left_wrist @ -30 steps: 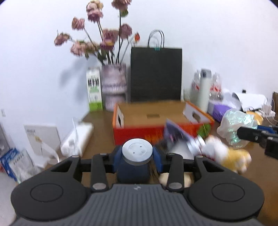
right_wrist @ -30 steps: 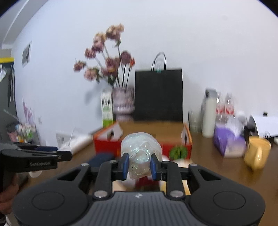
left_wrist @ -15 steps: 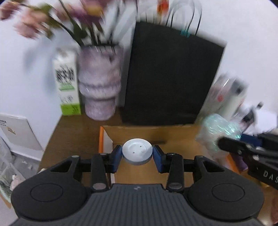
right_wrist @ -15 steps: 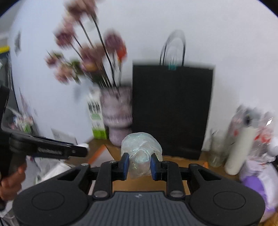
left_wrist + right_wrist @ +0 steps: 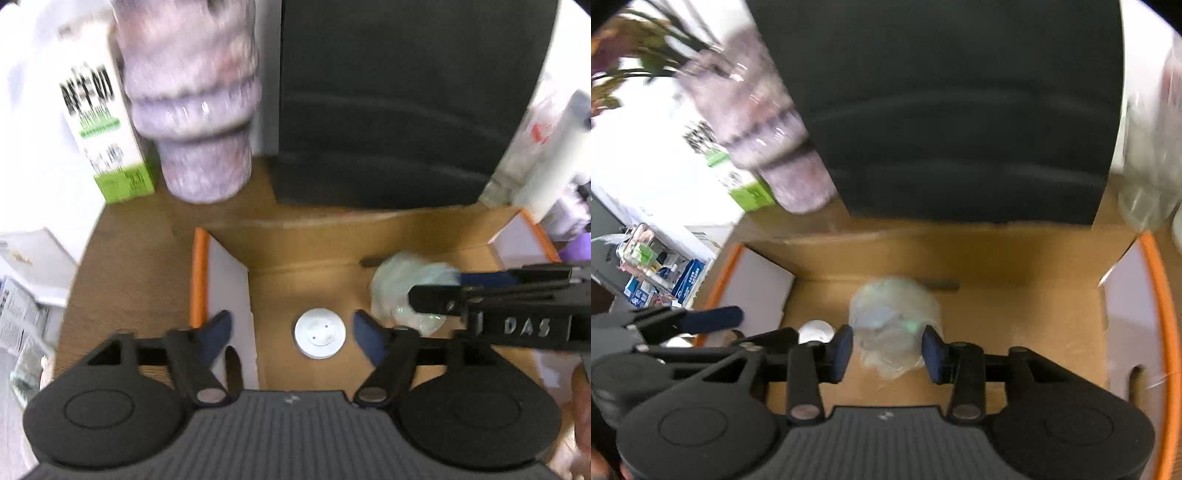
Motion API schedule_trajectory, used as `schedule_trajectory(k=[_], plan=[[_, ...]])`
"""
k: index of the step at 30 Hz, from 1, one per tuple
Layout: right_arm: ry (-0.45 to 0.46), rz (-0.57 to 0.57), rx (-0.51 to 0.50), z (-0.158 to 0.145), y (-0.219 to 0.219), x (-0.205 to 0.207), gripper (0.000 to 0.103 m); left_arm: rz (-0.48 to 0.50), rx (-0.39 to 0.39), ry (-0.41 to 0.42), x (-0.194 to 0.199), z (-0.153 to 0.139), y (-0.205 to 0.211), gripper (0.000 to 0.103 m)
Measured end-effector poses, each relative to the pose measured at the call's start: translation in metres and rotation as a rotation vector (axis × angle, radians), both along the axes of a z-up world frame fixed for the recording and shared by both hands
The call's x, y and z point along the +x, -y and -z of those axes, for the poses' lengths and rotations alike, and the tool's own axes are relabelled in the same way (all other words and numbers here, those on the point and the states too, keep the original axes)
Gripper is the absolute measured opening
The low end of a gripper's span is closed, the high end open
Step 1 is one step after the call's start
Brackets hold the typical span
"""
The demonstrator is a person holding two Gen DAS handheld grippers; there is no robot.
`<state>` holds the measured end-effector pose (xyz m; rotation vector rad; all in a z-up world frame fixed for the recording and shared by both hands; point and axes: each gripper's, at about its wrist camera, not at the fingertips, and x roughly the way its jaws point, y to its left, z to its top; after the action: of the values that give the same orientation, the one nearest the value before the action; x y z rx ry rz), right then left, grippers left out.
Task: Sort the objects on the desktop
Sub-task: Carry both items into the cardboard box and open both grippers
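Note:
My left gripper hangs over the open cardboard box, tipped down, its jaws opening wide. A blue jar with a grey lid stands on the box floor between the fingers, untouched by either pad. My right gripper is beside it over the same box, its jaws opening too. A crumpled clear plastic bag lies on the floor between its pads, no longer squeezed. The bag and the right gripper show at the right of the left wrist view. The jar lid peeks out in the right wrist view.
A black paper bag stands right behind the box. A purple vase and a white-and-green carton are at the back left. White bottles stand at the back right. A person's hand holds the right gripper.
Both grippers moved forward over the box and tipped down. The left one let go of the jar, the right one of the plastic bag; both things now sit in the box.

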<state>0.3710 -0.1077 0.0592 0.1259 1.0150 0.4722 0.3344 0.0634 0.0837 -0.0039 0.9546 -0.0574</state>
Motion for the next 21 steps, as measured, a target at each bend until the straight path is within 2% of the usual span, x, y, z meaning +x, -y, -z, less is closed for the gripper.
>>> schedule_trajectory(k=[3, 6, 8, 10, 12, 15, 18, 21], plan=[[0.095, 0.009, -0.039, -0.03, 0.009, -0.021, 0.062, 0.031, 0.026, 0.043, -0.032, -0.028, -0.004, 0.09], [0.154, 0.027, -0.118, -0.049, 0.022, -0.052, 0.063, 0.058, 0.021, 0.064, -0.074, -0.055, -0.01, 0.102], [0.18, 0.034, -0.165, -0.056, 0.03, -0.076, 0.064, 0.061, 0.004, 0.105, -0.111, -0.073, -0.016, 0.102], [0.189, 0.033, -0.172, -0.061, 0.036, -0.094, 0.065, 0.062, -0.005, 0.141, -0.139, -0.083, -0.016, 0.103], [0.2, 0.037, -0.165, -0.068, 0.041, -0.117, 0.07, 0.046, -0.009, 0.189, -0.171, -0.092, -0.015, 0.103], [0.255, 0.041, -0.137, -0.079, 0.047, -0.154, 0.082, 0.013, -0.016, 0.244, -0.209, -0.095, -0.007, 0.103], [0.319, 0.044, -0.104, -0.082, 0.052, -0.198, 0.085, -0.043, -0.019, 0.277, -0.249, -0.084, -0.001, 0.103], [0.366, 0.05, -0.029, -0.07, 0.064, -0.249, 0.089, -0.016, -0.09, 0.318, -0.29, -0.061, 0.002, 0.103]])
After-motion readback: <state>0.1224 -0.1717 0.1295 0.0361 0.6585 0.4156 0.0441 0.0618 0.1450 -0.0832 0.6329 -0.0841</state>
